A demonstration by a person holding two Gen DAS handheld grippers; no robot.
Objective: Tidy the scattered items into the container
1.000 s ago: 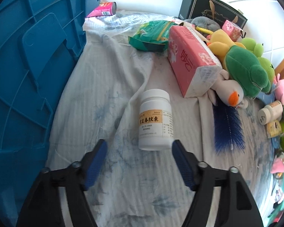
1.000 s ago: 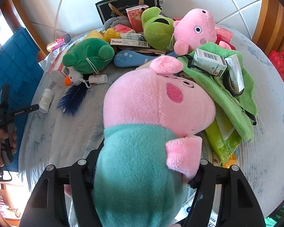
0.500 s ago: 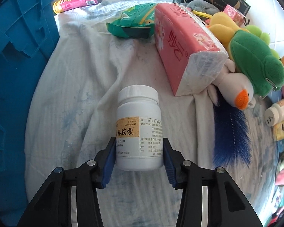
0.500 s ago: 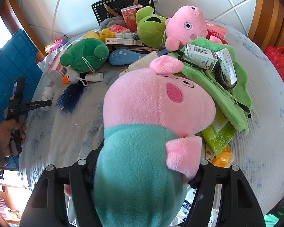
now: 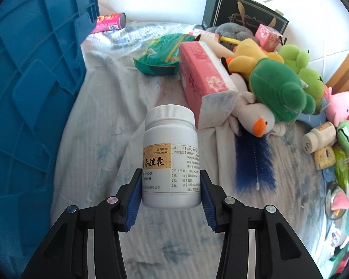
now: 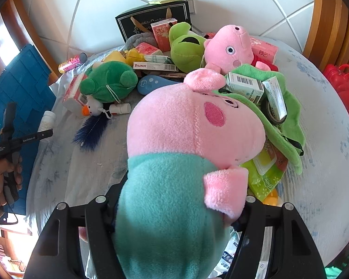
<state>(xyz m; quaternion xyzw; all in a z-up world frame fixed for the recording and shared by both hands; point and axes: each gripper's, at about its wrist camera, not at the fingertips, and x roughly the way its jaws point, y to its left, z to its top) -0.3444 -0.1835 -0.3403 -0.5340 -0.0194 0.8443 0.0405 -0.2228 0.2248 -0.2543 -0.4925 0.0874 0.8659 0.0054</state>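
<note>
Bottle (image 5: 171, 160) stood cap-up in your left gripper (image 5: 171, 196), long axis running away from the camera, pads pinching its base; a second earlier it lay on the sheet (image 5: 100, 121) between spread jaws; your right gripper (image 6: 174, 211) clamped the plush pig (image 6: 186, 139).
</note>
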